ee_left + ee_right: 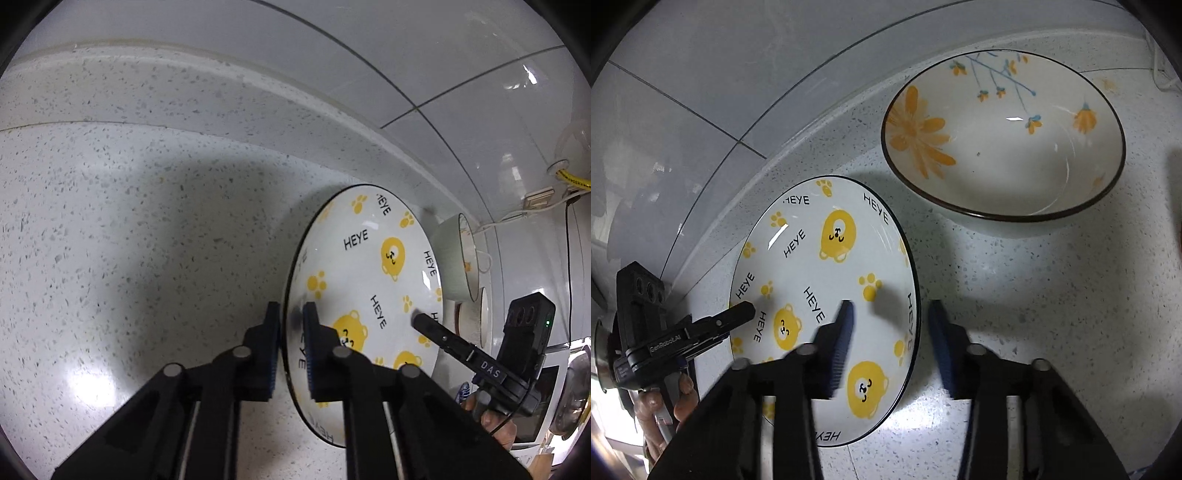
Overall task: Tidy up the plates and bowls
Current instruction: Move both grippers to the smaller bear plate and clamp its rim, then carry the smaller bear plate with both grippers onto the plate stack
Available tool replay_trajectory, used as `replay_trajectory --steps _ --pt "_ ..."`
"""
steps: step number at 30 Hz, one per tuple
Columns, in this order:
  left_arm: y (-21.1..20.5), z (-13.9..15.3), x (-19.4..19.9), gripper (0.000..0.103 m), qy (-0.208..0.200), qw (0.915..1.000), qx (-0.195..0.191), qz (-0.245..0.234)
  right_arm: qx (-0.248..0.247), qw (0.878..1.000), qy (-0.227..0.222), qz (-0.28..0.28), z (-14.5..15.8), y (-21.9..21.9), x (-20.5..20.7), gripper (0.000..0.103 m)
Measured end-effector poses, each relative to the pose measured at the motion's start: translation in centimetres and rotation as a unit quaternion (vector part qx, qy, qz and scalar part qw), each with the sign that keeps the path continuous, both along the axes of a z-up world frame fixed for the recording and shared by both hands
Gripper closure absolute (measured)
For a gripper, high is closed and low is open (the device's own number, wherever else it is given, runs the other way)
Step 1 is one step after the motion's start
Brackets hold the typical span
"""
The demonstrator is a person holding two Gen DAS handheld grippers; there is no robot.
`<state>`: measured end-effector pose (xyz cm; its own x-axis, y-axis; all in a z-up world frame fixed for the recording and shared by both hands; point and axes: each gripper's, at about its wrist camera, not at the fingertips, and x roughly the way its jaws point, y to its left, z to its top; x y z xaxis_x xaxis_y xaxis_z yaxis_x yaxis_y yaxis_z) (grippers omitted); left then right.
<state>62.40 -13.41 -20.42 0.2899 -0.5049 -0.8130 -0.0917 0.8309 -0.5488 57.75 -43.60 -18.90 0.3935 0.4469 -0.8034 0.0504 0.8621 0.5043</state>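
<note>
Left gripper (291,314) pinches the bear plate (364,280) rim at 9 o'clock; right gripper (890,314) straddles the 3 o'clock rim, pads apart. Risk: lifting one-sided, plate tips onto flowered bowl (1004,136).

Bear plate and flower bowl on the speckled counter

The white, dark-rimmed bear plate (827,280), printed with yellow bears, paws and "HEYE", lies flat near the counter's back edge; the dark-rimmed flower bowl (1004,136) sits upright, apart, beside it.
</note>
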Motion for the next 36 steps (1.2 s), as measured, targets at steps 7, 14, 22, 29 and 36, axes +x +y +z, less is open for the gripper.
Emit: replay_trajectory --steps 7,14,22,29,36 --pt "0.2 0.6 -1.0 0.093 -0.009 1.0 0.001 0.003 -0.021 1.0 -0.016 0.011 -0.2 0.4 -0.5 0.09" --pt "1.3 3.0 -3.4 0.093 -0.029 0.9995 -0.001 0.014 -0.031 0.998 -0.044 0.027 1.9 1.3 -2.9 0.09" --pt "4.9 7.6 -9.3 0.093 -0.057 0.9979 -0.009 0.027 -0.028 0.995 -0.076 0.051 5.2 3.7 -6.6 0.09" --pt "9.8 12.9 -18.3 0.093 -0.09 0.9953 -0.022 0.028 -0.024 0.991 -0.107 0.072 9.1 7.3 -13.1 0.09" --pt "15.1 16.9 -28.1 0.093 -0.114 0.9928 -0.017 0.03 -0.017 0.986 -0.136 0.096 12.6 12.6 -21.1 0.09"
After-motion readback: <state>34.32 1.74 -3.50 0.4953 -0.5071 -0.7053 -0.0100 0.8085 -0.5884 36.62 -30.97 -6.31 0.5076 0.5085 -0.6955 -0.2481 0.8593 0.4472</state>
